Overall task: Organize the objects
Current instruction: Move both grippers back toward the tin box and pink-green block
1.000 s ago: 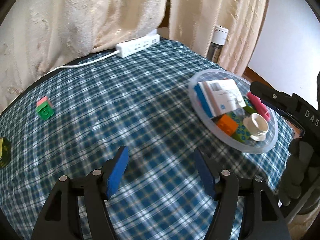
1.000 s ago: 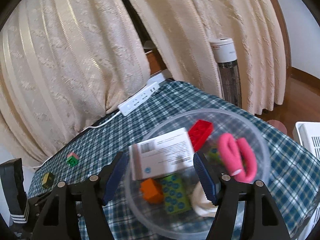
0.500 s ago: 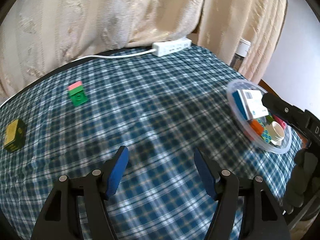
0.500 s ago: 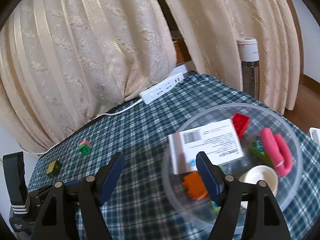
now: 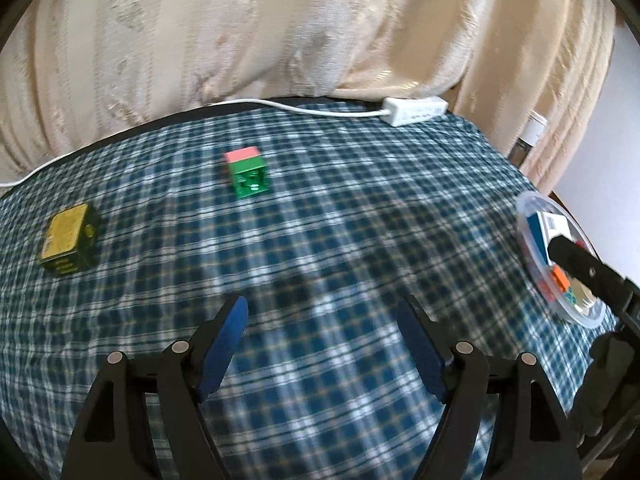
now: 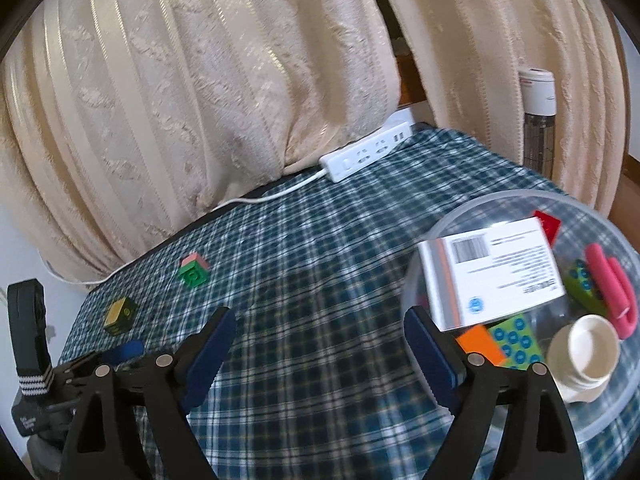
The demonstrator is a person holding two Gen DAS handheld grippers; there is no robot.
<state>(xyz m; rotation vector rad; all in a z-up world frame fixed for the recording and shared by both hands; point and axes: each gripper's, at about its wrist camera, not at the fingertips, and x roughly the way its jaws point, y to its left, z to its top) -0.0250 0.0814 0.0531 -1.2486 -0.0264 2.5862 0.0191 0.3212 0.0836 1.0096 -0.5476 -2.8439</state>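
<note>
Left tool: I see my left tool (image 5: 322, 338) over bare checked cloth, its blue pads apart and widening, nothing between them.
Right tool: my right tool (image 6: 316, 346) also has its jaws spreading, with only cloth in the gap; its right pad sits at the near rim of the bowl.
Bench: the bench (image 5: 360, 240) wears a blue-and-white plaid cloth, with cream curtains (image 5: 240, 32) behind its far edge.
Green block: the green block (image 5: 249, 173) with a pink cap lies ahead of my left tool, slightly left of its centre line, well apart from the pads.
Yellow cube: the yellow and dark cube (image 5: 69, 240) rests far to the left of my left tool, alone on the cloth.
Bowl: the clear bowl (image 6: 624, 412) sits just right of my right tool; from the left tool it is off at the far right edge.
Bowl contents: I make out a white box (image 6: 496, 270), a red brick (image 6: 549, 225), a pink clip (image 6: 612, 292), an orange brick (image 6: 482, 344), a green dotted piece (image 6: 516, 342) and a white cap (image 6: 582, 352).
Power strip: the white power strip (image 6: 368, 150) lies at the far edge, ahead of both tools, its cord trailing left.
</note>
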